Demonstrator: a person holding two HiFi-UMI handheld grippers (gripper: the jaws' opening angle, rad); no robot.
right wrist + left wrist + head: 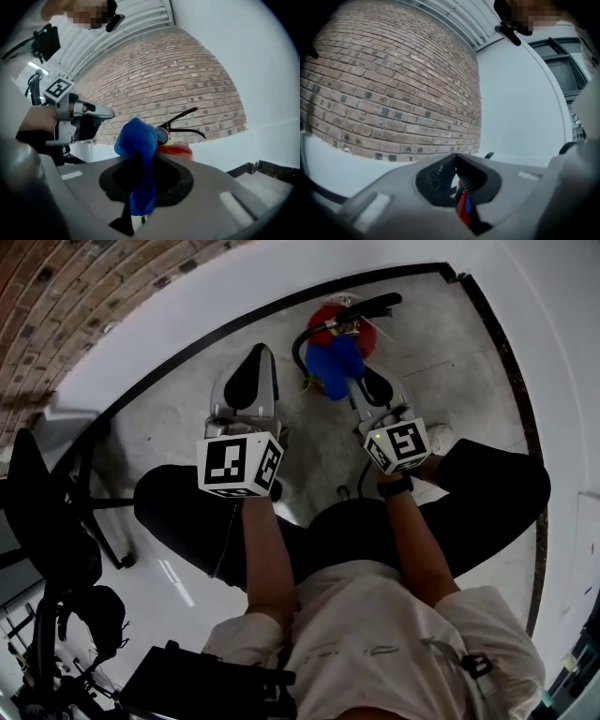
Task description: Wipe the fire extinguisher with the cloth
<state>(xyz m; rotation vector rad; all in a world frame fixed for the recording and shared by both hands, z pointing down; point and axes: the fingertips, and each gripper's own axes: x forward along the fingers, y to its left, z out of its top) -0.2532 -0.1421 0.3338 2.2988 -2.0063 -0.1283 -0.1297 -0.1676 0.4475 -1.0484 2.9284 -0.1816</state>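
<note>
A red fire extinguisher (343,327) with a black handle and hose stands on the floor in front of me. My right gripper (352,381) is shut on a blue cloth (333,365), whose bunched end lies against the extinguisher's top. The right gripper view shows the cloth (138,140) clamped between the jaws, with the extinguisher's gauge and black lever (183,121) just behind. My left gripper (253,367) is shut and holds nothing, a little left of the extinguisher. In its own view the left gripper (456,158) has its jaws closed together.
A brick wall (75,296) and a white wall with a black baseboard (206,338) enclose the floor corner. A black office chair (47,521) stands at the left. The person's legs in dark trousers (187,512) sit behind the grippers.
</note>
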